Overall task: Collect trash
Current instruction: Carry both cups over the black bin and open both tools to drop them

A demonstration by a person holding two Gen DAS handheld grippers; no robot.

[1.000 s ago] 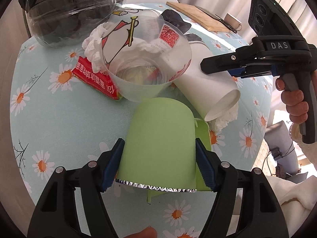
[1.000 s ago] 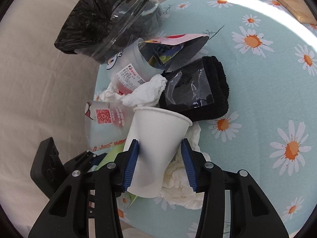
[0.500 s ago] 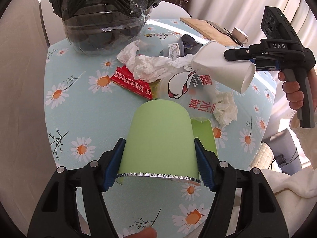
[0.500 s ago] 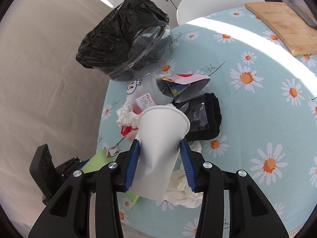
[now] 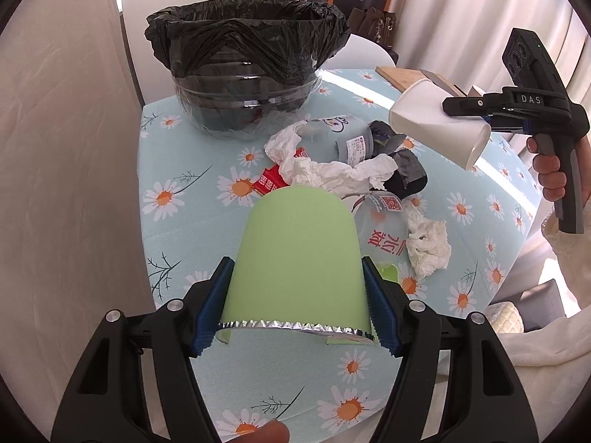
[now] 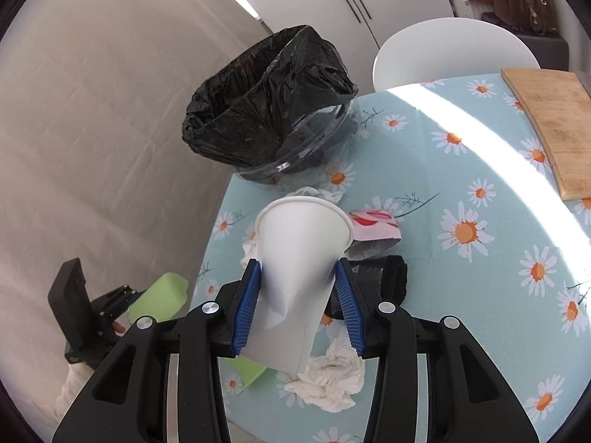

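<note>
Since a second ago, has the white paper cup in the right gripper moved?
Yes. The white paper cup, lying on the table among trash before, is now lifted clear of the tissue pile, toward the lined bin.

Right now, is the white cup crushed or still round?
Partly crushed: the white cup creases between the right tool, though its rim stays round.

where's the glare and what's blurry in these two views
Right wrist view: a blown-out sun stripe crosses the tablecloth; the white paper cup smears beside the right finger pad. Left wrist view: sharp, fisheye-bent edges, glare on the clear bin.
</note>
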